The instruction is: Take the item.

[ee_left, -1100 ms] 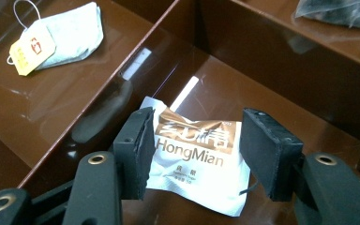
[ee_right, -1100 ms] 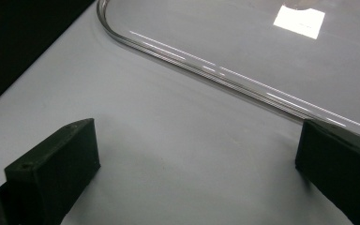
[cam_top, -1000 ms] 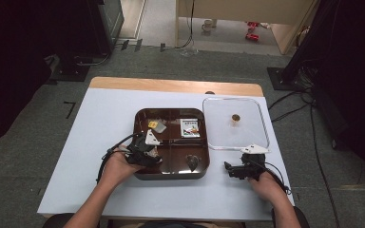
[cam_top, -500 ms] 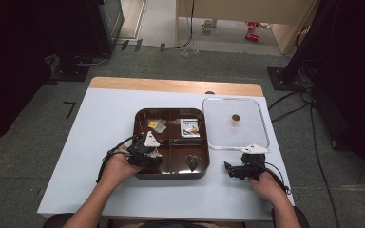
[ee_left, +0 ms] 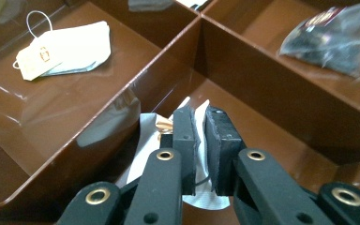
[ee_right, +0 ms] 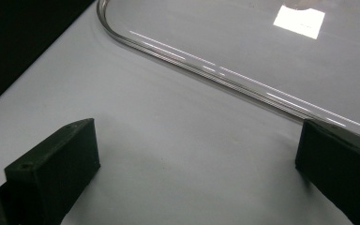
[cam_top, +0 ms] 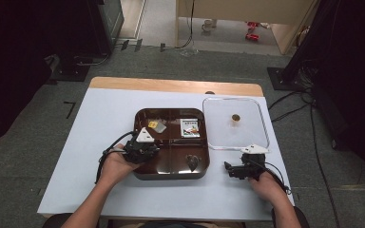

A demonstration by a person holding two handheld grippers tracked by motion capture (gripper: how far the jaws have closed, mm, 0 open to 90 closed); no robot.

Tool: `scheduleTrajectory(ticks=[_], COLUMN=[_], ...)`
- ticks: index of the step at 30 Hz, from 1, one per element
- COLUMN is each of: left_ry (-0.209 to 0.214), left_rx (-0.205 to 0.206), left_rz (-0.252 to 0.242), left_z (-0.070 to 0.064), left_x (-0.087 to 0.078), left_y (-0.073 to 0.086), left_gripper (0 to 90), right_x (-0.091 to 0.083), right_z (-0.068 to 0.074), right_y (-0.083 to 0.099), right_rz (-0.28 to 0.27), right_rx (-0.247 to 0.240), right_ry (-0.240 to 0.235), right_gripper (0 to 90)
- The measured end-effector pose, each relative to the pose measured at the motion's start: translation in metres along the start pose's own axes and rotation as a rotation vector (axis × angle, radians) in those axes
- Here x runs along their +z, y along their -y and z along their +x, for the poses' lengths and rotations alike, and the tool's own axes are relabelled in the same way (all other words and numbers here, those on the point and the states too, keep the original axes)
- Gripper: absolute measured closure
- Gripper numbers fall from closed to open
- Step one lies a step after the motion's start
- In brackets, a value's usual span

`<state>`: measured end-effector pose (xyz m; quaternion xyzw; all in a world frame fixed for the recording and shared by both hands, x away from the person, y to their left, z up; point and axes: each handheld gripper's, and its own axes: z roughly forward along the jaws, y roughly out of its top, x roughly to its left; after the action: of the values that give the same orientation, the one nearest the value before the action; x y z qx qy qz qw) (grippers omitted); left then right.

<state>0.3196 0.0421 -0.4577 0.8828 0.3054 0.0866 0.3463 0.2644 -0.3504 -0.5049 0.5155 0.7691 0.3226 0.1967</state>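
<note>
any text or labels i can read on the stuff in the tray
None can be read.
Tea bag tag: a small printed mark, too blurred to read.
Dark clear sachet: red print, too blurred.
White packet in the brown tray: print too small.

Your left claw (ee_left: 200, 140): matte black linkage arms, brass-ringed pivot holes, thick dark rubber pads (ee_left: 220, 136). Each claw carries a grey three-cornered top plate (cam_top: 145, 135) and a black trailing cable (cam_top: 105, 154). Right claw (cam_top: 229, 166) black; forearms unsleeved.
</note>
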Motion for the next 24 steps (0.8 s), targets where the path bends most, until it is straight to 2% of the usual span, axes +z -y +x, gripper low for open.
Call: scheduleTrajectory(ticks=[6, 8, 10, 20, 24], left_ry=[0.017, 0.039, 0.044, 0.074, 0.096], left_rx=[-0.013, -0.04, -0.046, -0.049, -0.072], left_rz=[-0.023, -0.04, -0.041, -0.076, -0.101], left_z=[0.002, 0.004, 0.005, 0.007, 0.011], left_x=[-0.007, -0.013, -0.014, -0.034, -0.047], left_y=[-0.002, -0.003, -0.004, -0.007, -0.008], left_gripper=[85.2, 85.6, 85.8, 85.9, 85.9], right_x=[0.0, 0.0, 0.0, 0.0, 0.0], right_z=[0.0, 0.0, 0.0, 0.0, 0.0], right_y=[0.0, 0.0, 0.0, 0.0, 0.0], right_rz=[0.0, 0.0, 0.0, 0.0, 0.0], right_rx=[0.0, 0.0, 0.0, 0.001, 0.002], right_ry=[0.0, 0.0, 0.0, 0.0, 0.0], right_gripper=[0.0, 0.0, 0.0, 0.0, 0.0])
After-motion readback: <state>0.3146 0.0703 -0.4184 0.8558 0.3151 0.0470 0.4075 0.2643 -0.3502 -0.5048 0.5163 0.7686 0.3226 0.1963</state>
